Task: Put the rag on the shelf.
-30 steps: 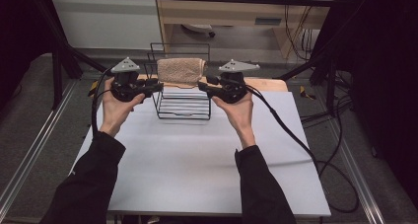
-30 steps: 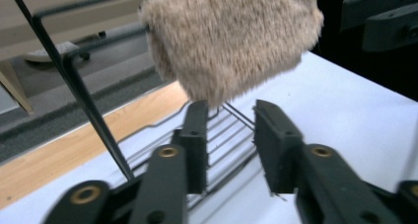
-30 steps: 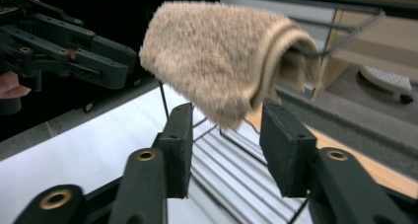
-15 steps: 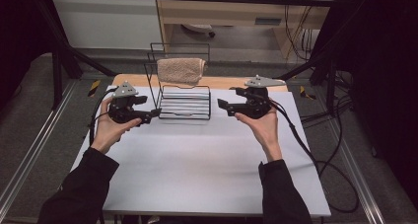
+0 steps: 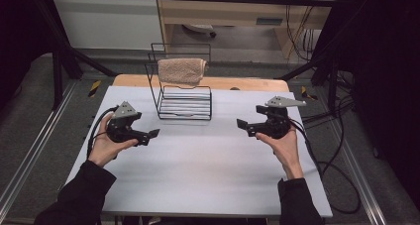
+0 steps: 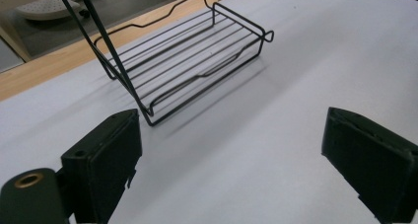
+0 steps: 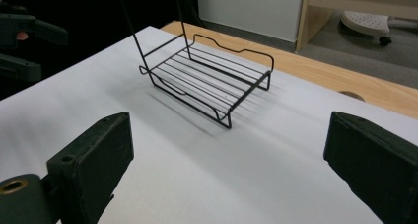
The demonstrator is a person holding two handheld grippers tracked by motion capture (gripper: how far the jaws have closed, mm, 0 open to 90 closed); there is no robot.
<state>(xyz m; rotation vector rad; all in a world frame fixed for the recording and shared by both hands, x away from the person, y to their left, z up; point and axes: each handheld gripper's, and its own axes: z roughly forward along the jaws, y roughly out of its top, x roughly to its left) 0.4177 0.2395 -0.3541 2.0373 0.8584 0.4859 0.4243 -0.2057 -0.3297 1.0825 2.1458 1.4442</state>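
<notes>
I count one wire rack [image 5: 184, 97] at the far middle, one beige towel [image 5: 182, 70] draped over it, and my two grippers, left gripper [image 5: 148, 135] and right gripper [image 5: 243, 125].

light: bright tabletop, dark surroundings | shadows: soft | focus: slightly soft

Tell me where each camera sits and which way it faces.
High view: above the person's side, looking forward and down at the rack, towel, both hands.
Left gripper view: on the left gripper, facing the rack's tray; own fingers open.
Right gripper view: on the right gripper, same tray; fingers open.
All share the rack.
</notes>
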